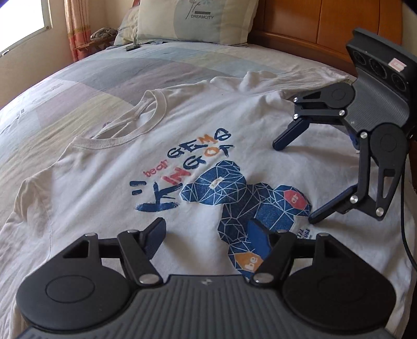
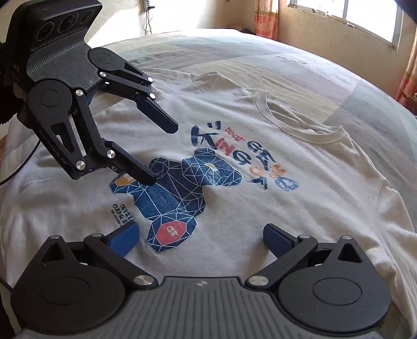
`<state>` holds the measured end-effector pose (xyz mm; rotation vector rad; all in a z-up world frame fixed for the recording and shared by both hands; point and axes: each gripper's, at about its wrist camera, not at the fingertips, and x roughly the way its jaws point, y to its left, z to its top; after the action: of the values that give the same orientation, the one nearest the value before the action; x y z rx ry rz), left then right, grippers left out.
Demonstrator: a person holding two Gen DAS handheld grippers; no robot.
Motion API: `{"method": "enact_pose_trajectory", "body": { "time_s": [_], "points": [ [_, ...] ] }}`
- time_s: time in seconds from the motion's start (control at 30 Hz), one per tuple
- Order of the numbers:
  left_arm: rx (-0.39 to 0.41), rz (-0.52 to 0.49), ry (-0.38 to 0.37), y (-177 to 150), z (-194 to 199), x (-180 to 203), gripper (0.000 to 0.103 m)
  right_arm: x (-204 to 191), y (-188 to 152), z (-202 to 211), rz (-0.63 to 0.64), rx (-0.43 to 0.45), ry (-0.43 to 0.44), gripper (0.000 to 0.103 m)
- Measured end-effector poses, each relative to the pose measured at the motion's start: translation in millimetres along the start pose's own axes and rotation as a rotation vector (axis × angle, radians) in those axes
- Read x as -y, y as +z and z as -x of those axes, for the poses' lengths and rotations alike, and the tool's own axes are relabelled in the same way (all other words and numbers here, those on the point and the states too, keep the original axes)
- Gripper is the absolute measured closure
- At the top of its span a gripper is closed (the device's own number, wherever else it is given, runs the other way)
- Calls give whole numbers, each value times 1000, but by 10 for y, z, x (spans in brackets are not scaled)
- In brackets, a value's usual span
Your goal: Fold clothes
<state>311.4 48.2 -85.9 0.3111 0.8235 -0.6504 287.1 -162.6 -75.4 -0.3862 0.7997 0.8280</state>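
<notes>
Both tools, left tool (image 1: 206,228) and right tool (image 2: 200,236), gaped wide, empty, over flat white T-shirt (image 1: 104,182) on bed (image 1: 78,86); no fold made yet

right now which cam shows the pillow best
The left wrist view. The pillow stands at the head of the bed against the wooden headboard, its printed lettering readable. The right wrist view faces the other way, toward the window, and shows no pillow.

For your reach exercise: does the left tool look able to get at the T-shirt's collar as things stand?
Probably yes. The left tool is open over the T-shirt, and only flat fabric lies between it and the collar; the right tool is off to the side.
</notes>
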Motion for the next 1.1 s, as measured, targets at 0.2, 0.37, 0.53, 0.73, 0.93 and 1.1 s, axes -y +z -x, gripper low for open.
{"method": "enact_pose_trajectory", "body": {
  "time_s": [0.2,0.37,0.53,0.73,0.93,1.1],
  "points": [
    [32,71,3,-387,273,-317,21,143,-577,384,-1,28,-21,0],
    [17,67,39,-537,445,-377,20,269,-963,699,-84,43,-55,0],
    [-51,35,79,-432,527,-335,20,230,-960,780,-93,-10,-110,0],
    [47,-35,56,101,454,-171,20,-129,-443,815,20,60,-100,0],
    [16,-101,58,552,-247,40,20,-665,46,218,2,113,-84,0],
    [11,-66,15,491,-491,-34,16,-783,-82,6,-101,58,-118,0]
  ]
}}
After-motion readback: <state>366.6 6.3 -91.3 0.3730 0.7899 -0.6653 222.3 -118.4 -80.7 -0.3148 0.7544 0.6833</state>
